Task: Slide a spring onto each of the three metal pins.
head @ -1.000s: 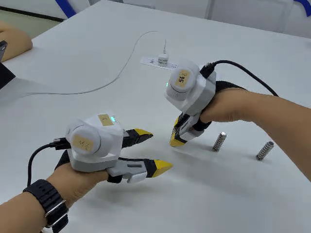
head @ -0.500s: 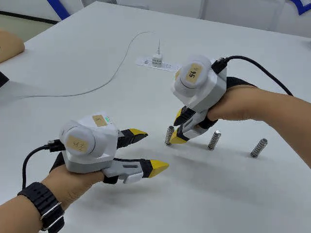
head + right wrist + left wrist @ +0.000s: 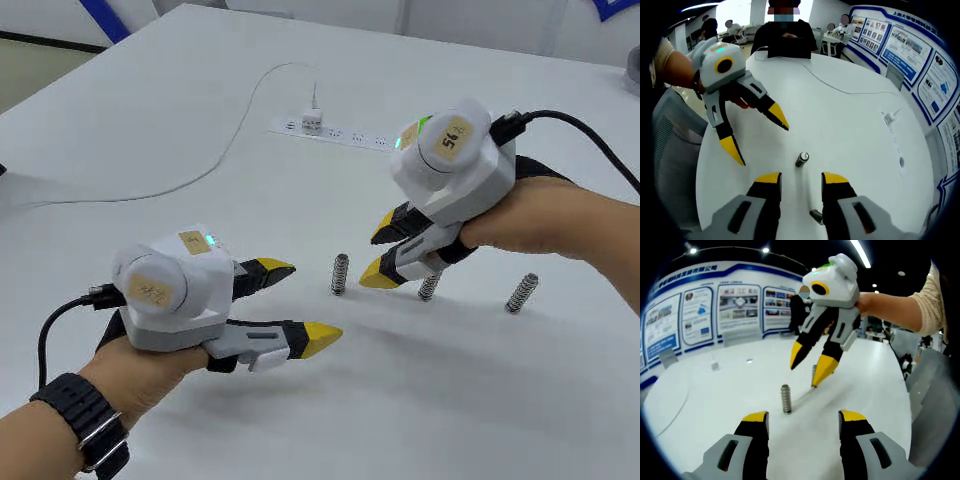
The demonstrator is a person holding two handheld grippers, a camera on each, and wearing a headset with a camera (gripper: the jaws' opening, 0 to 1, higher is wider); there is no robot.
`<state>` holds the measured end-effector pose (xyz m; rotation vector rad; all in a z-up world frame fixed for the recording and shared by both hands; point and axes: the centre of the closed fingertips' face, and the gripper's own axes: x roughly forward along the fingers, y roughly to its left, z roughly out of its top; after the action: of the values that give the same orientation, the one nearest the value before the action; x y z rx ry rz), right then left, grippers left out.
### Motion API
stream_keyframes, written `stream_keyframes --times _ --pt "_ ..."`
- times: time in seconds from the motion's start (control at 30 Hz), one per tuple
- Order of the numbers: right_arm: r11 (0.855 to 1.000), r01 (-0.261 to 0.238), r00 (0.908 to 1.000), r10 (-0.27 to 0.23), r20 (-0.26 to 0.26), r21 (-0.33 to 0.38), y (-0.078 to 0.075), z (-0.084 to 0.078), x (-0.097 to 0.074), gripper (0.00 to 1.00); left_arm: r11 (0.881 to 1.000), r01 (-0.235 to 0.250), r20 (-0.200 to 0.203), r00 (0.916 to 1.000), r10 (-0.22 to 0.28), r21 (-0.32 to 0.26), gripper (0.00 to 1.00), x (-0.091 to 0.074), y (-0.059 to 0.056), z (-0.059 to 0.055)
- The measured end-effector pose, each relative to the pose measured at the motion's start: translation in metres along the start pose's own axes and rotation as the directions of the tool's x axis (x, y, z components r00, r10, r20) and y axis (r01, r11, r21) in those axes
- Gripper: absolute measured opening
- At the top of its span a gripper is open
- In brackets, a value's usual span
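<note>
On the white table (image 3: 480, 400), three springs stand upright, long axes vertical, in a row running toward 3 o'clock: leftmost spring (image 3: 340, 274), middle spring (image 3: 430, 287), rightmost spring (image 3: 520, 292). The left gripper (image 3: 300, 300) has its jaws spread wide and empty, with the leftmost spring at its 2 o'clock, just beyond the fingertips and untouched. The right gripper (image 3: 378, 253) hovers above with its jaws parted and empty, the leftmost spring at its 8 o'clock and the middle spring partly hidden behind its lower finger.

Bright even overhead light, soft shadows, fisheye-warped edges
</note>
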<state>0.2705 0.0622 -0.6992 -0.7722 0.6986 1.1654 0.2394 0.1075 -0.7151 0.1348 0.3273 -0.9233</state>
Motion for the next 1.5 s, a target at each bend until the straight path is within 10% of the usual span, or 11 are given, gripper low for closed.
stream_keyframes --times 0.53,1.5 --pt "0.991 0.090 0.9924 -0.098 0.074 0.101 -0.013 -0.033 -0.036 0.39 1.000 0.001 0.001 1.0000 -0.001 0.008 0.59 0.002 0.000 0.004" --pt "0.912 0.233 0.9373 -0.303 0.172 0.337 -0.019 -0.121 -0.098 0.56 1.000 -0.001 -0.010 1.0000 0.001 0.001 0.62 0.002 -0.002 0.002"
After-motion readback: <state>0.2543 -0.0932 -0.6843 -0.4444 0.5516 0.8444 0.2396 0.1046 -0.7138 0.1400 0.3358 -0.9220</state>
